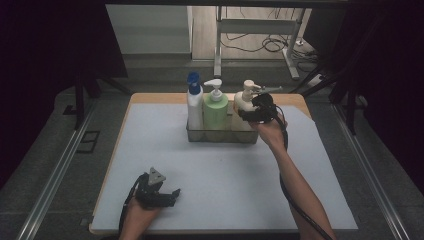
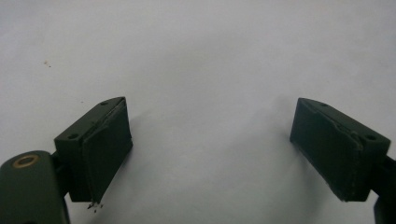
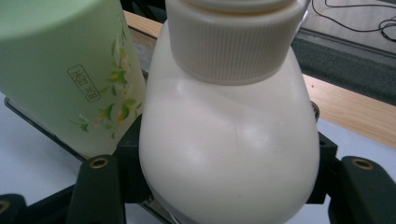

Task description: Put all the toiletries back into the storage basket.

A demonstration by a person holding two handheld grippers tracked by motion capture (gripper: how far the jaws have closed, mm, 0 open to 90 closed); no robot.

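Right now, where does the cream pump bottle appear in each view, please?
High view: the cream pump bottle stands at the right end of the clear tray, with the right gripper on it.
Left gripper view: not in it.
Right gripper view: centre, between the jaws.
Shared landmark: the green bottle beside it.

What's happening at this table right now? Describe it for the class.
A person holds a gripper in each hand. The right gripper is closed around the cream pump bottle, which stands at the right end of a clear tray beside a green pump bottle and a white bottle with a blue cap. The left gripper rests open near the front of the white mat, holding nothing.
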